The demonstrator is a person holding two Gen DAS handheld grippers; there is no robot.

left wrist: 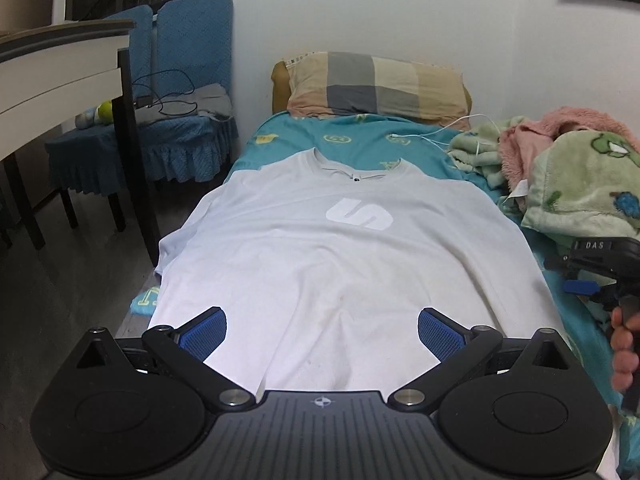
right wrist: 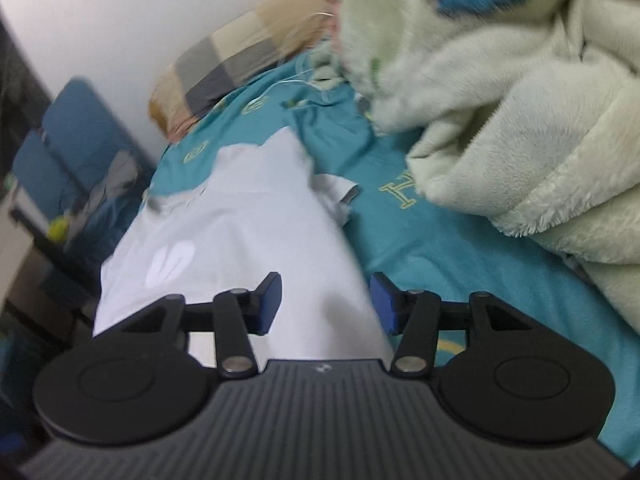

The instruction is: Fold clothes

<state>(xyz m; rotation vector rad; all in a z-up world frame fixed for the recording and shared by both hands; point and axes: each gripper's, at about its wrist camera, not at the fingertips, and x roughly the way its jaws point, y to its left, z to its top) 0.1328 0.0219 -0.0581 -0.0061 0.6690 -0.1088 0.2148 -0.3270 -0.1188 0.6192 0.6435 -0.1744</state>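
a pale t-shirt (left wrist: 320, 264) lies spread flat on a teal bedsheet (left wrist: 360, 136), collar toward a checked pillow (left wrist: 380, 84). the left gripper (left wrist: 322, 332) hovers over its hem, jaws wide apart. at the right edge a hand (left wrist: 626, 344) holds what seems to be the right gripper (left wrist: 600, 268), beside a green blanket (left wrist: 584, 184).

White wall (left wrist: 360, 8), blue chairs (left wrist: 188, 40)

One white T-shirt (left wrist: 340, 264) lies on one bed with a teal sheet (left wrist: 360, 140). There is one checked pillow (left wrist: 380, 84), one green fleece blanket (left wrist: 584, 176), one pink fleece blanket (left wrist: 536, 132), two blue-covered chairs (left wrist: 192, 56), one white charging cable (left wrist: 452, 130) and two grippers (left wrist: 322, 330).
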